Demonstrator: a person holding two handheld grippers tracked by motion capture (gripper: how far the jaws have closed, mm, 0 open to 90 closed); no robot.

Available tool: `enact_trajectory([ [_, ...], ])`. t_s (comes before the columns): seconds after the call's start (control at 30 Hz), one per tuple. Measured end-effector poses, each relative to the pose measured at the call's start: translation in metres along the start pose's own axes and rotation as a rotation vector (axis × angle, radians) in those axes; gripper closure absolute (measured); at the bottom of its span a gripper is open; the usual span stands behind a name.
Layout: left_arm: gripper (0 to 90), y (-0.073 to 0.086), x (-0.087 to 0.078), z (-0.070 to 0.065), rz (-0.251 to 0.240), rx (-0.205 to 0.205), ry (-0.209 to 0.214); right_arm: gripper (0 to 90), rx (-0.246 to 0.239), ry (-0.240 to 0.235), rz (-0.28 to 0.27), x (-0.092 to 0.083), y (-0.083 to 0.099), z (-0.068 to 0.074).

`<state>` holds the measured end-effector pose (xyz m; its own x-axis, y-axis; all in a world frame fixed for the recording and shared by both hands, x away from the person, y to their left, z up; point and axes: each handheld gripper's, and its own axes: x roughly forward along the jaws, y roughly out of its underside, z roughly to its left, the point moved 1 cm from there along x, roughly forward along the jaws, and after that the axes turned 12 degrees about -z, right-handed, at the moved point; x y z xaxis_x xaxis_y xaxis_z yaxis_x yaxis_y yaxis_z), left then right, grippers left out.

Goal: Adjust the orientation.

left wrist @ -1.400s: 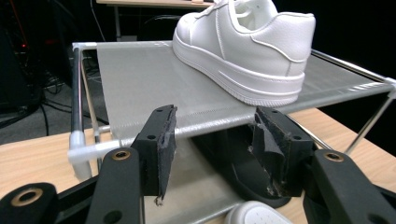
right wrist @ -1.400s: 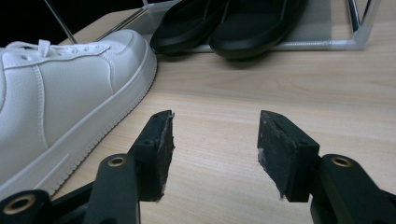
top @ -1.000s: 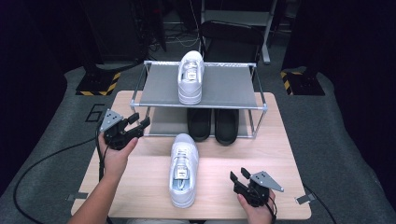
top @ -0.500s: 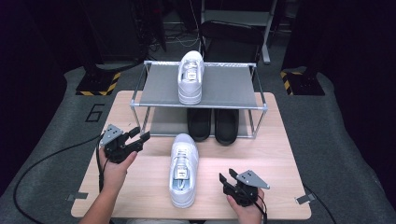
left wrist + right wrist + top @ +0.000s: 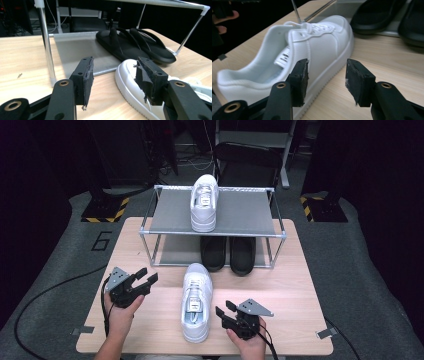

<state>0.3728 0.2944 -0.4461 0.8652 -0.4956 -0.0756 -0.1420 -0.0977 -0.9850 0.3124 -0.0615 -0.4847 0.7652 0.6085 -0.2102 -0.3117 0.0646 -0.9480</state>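
White sneaker [image 5: 196, 302] lies between both spread, empty grippers, left [image 5: 145, 278] and right [image 5: 224, 309]; the high view adds its mate [image 5: 204, 202] (atop the rack [image 5: 165, 217]).

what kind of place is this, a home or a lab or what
Probably a lab or recording studio, not a home: a wooden table with a small shoe rack staged on it, black-and-yellow hazard tape on grey floor, dark surroundings, and cabled handheld grippers.
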Motion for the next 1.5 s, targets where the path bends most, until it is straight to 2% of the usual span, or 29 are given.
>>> enact_trajectory([
  [0.13, 47.2, 0.001, -0.004, 0.001, -0.006, 0.001, -0.003, 51.9, 0.015, -0.039, 0.011, 0.010, -0.002, 0.011],
  [0.3, 46.8, 0.006, -0.005, 0.003, 0.009, -0.014, -0.008, 51.2, -0.008, -0.062, 0.022, 0.020, 0.000, 0.021],
  [0.33, 46.8, 0.006, -0.005, 0.004, 0.010, -0.020, -0.008, 51.2, -0.024, -0.066, 0.043, 0.026, 0.003, 0.025],
  [0.47, 46.8, 0.007, -0.006, 0.004, 0.006, -0.022, -0.011, 52.4, -0.025, -0.057, 0.059, 0.037, 0.007, 0.027],
  [0.53, 46.8, 0.007, -0.007, 0.005, 0.012, -0.025, -0.010, 52.3, -0.013, -0.039, 0.065, 0.039, 0.008, 0.027],
  [0.63, 46.8, 0.007, -0.008, 0.006, 0.012, -0.031, -0.015, 55.0, -0.019, -0.040, 0.060, 0.040, 0.008, 0.026],
  [0.67, 46.8, 0.007, -0.008, 0.007, 0.009, -0.034, -0.016, 56.1, -0.004, -0.040, 0.068, 0.040, 0.007, 0.026],
  [0.7, 46.8, 0.008, -0.008, 0.007, 0.003, -0.038, -0.017, 57.8, -0.023, -0.044, 0.062, 0.040, 0.006, 0.024],
  [0.77, 46.8, 0.007, -0.009, 0.008, 0.001, -0.043, -0.019, 61.0, -0.021, -0.044, 0.063, 0.039, 0.003, 0.022],
  [0.87, 46.8, 0.007, -0.010, 0.010, 0.002, -0.050, -0.024, 66.7, -0.034, -0.003, 0.064, 0.036, -0.001, 0.014],
  [0.93, 46.8, 0.008, -0.011, 0.011, 0.001, -0.054, -0.033, 68.4, -0.019, 0.006, 0.066, 0.034, -0.004, 0.004],
  [1.0, 46.8, 0.008, -0.011, 0.013, 0.008, -0.059, -0.030, 70.6, -0.029, 0.016, 0.068, 0.032, -0.007, -0.003],
  [1.07, 46.8, 0.008, -0.011, 0.013, 0.002, -0.061, -0.034, 69.6, -0.027, 0.023, 0.069, 0.031, -0.008, -0.008],
  [1.13, 46.8, 0.008, -0.011, 0.013, 0.004, -0.064, -0.036, 65.0, 0.009, 0.003, 0.076, 0.031, -0.009, -0.010],
  [1.17, 46.8, 0.009, -0.011, 0.013, 0.005, -0.064, -0.037, 63.1, 0.011, -0.003, 0.073, 0.032, -0.008, -0.011],
  [1.3, 46.8, 0.009, -0.011, 0.014, 0.005, -0.066, -0.036, 61.3, -0.005, -0.005, 0.063, 0.033, -0.009, -0.010],
  [1.33, 46.8, 0.009, -0.012, 0.014, 0.007, -0.067, -0.039, 61.5, 0.001, -0.012, 0.069, 0.034, -0.009, -0.012],
  [1.43, 46.8, 0.009, -0.012, 0.015, 0.007, -0.071, -0.039, 63.9, -0.035, -0.020, 0.093, 0.037, -0.007, -0.014],
  [1.5, 46.8, 0.009, -0.012, 0.015, 0.006, -0.071, -0.041, 64.0, -0.027, -0.030, 0.095, 0.038, -0.006, -0.015],
])
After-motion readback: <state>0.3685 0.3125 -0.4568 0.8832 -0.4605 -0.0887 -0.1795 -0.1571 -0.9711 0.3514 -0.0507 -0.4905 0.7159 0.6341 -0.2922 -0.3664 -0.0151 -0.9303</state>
